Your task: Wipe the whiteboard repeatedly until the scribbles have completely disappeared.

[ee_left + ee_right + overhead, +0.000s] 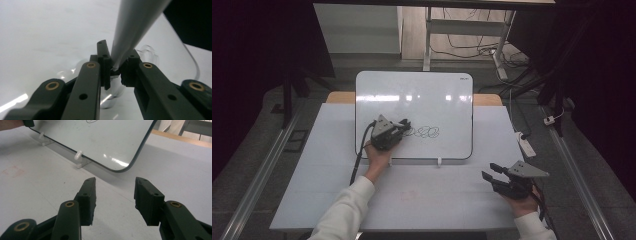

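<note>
The only writing I can find is the dark scribble (426, 132) on the whiteboard (432, 95), a string of loops just ahead of my left gripper (403, 127); it spells nothing I can read. A small mark sits at the board's far right corner, too tiny to make out.

My left gripper is clenched on a pale grey marker (132, 27); in the left gripper view its barrel rises from between the jaws, which pinch its lower end, and the glossy board surface (50, 37) lies close beneath. The tip is hidden by the jaws, so I think it is at the board but cannot be sure.

My right gripper (115, 195) is released, jaws spread wide with nothing between them, hovering over the white table cover (37, 195) near its front right corner. The board's rounded, dark-rimmed corner (120, 168) lies ahead of these jaws, and a small white clip foot (79, 157) props the lower edge ahead and to their left. Between my right jaws and that edge there is bare cover, and more off to their left.

The board leans back on its feet, white, reflecting ceiling lights, covering the middle of the table's far half.
</note>
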`<act>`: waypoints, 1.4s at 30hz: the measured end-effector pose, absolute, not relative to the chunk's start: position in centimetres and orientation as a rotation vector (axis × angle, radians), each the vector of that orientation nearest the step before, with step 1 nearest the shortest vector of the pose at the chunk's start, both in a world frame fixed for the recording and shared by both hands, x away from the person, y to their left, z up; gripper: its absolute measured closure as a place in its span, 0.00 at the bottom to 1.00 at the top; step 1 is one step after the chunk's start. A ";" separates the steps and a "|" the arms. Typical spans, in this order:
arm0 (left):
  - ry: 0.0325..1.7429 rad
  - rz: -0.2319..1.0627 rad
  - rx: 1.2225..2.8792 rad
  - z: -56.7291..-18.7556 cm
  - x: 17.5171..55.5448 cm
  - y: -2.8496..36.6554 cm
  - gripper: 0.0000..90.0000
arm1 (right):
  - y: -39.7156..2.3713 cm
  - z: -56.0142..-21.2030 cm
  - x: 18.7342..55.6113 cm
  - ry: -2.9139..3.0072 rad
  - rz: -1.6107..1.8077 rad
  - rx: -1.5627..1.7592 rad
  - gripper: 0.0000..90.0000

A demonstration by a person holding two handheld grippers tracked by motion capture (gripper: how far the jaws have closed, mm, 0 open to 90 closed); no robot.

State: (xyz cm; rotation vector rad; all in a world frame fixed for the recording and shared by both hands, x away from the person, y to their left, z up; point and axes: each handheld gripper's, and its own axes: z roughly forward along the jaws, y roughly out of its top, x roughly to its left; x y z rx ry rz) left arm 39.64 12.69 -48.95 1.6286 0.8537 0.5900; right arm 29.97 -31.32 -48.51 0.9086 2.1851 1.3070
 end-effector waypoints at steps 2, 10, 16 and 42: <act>0.867 0.563 1.606 -49.0 39.7 13.2 0.88 | -31.4 -48.6 30.1 2.186 1.315 0.919 0.58; 0.767 0.579 1.700 -49.3 39.5 9.1 0.88 | -31.1 -48.8 30.0 2.205 1.296 0.898 0.58; 0.873 0.596 1.615 -48.7 39.7 13.2 0.88 | -31.4 -48.8 30.2 2.195 1.312 0.922 0.58; 0.800 0.562 1.619 -48.5 41.1 7.7 0.88 | -31.3 -48.8 30.1 2.194 1.310 0.917 0.58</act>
